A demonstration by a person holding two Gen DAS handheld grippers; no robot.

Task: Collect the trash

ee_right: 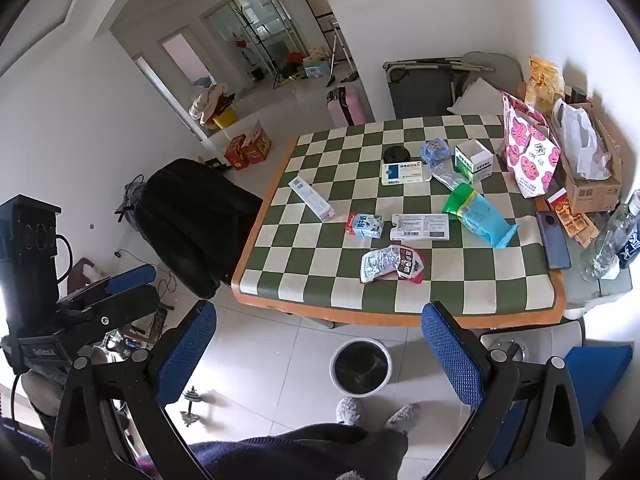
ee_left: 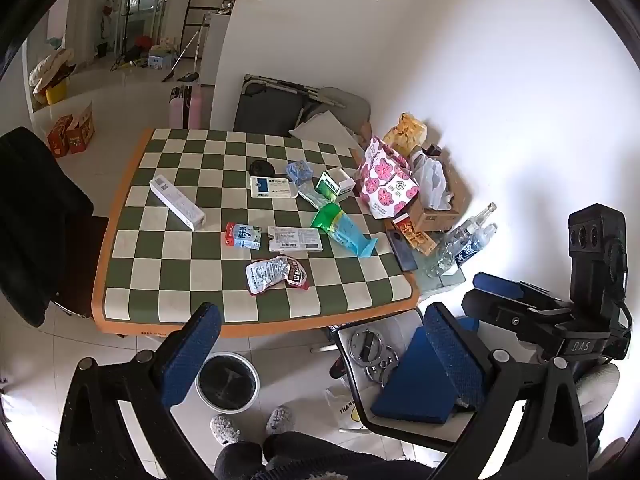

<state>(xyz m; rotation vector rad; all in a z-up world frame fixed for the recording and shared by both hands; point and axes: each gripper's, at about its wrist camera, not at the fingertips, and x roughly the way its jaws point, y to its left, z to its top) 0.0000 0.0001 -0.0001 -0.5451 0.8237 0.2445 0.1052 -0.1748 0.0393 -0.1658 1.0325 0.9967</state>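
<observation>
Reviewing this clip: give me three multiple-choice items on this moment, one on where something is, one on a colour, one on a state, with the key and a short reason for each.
1. Where is the round waste bin?
A. on the checkered table
B. on the floor by the table's near edge
C. on the black chair

2. What colour is the crumpled wrapper nearest the table's near edge?
A. red and white
B. all blue
C. yellow

3. How does the right tool stand?
A. shut on a box
B. shut on nothing
C. open, holding nothing

Key: 1 B, the bin stands on floor tiles below the table edge. 2 A, it shows a white printed side and a red side. 3 C, its blue pads are wide apart with only floor between.
</observation>
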